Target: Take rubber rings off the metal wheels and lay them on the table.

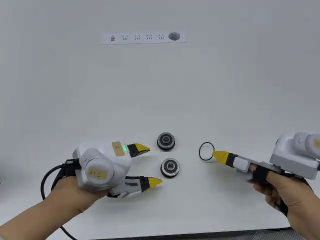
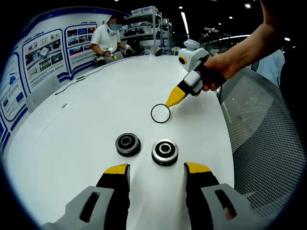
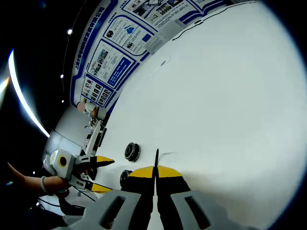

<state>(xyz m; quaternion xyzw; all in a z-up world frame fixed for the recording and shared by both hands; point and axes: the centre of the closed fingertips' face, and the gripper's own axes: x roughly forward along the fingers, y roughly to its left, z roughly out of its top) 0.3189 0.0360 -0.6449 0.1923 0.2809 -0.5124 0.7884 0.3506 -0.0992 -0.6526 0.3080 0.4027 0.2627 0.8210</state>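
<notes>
R gripper [image 1: 218, 155] has its yellow-tipped jaws pressed together on the edge of a thin black rubber ring [image 1: 206, 151]. In the right gripper view the ring shows edge-on, a dark line rising from btwn the closed tips. The ring is to the right of the bright-rimmed wheel [image 1: 170, 167], apart from it, over the white table [image 1: 225, 90]. Can't tell whether it rests flat on the top or is held just off it. The right hand [image 1: 285, 192] grips the handle, further right of that wheel.

L gripper [image 1: 148, 165] is spread wide, just left of the bright-rimmed wheel. One yellow tip is at that wheel's near-left side, the other further back on its left. In the left gripper view the wheel lies just ahead of the parted tips, a bit toward the right-hand jaw. The left hand [image 1: 75, 192] holds the gripper body, w/ a black cable trailing by the wrist.

The dark-rimmed wheel [image 1: 166, 141] lies just behind the bright-rimmed wheel, close but not touching. Both lie flat, hub up.

A white power strip [image 1: 144, 37] lies well beyond the bright-rimmed wheel, toward the table's far side. In the left gripper view a person [image 2: 106, 38] stands far past that wheel at the table's end, w/ poster boards [image 2: 43, 62] along the wall on the left
</notes>
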